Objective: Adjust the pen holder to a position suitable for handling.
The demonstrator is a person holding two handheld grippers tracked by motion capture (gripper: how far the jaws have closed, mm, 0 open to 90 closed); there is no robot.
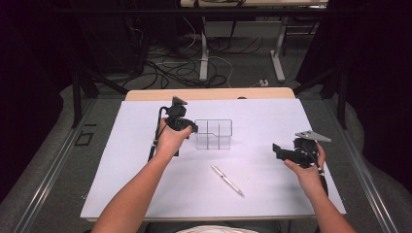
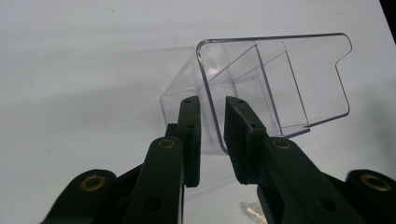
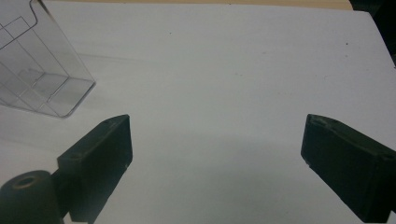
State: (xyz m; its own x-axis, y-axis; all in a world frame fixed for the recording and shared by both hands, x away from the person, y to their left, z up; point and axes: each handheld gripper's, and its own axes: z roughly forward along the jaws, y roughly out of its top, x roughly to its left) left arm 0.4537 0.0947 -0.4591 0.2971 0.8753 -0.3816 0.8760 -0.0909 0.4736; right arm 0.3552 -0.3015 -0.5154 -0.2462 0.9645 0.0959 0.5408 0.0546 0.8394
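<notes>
A clear plastic divided container [image 1: 214,134] stands upright on the white sheet [image 1: 136,189], a little left of the middle. My left gripper [image 1: 192,128] is at its left end. In the left gripper view the container's near wall [image 2: 211,100] runs between the two jaws of the left gripper [image 2: 212,122], which are shut on it. A white pen [image 1: 227,180] lies loose in front of the container, slanting toward the front right. My right gripper [image 1: 276,150] hovers at the right, wide open and empty. In its own view the right gripper [image 3: 215,140] faces bare sheet, with the container [image 3: 37,74] at upper left.
The white sheet covers a wooden table whose far edge [image 1: 209,93] shows at the back. Beyond it are desk legs and tangled cables [image 1: 194,68] on the floor. Metal rails [image 1: 53,165] run along both sides of the table.
</notes>
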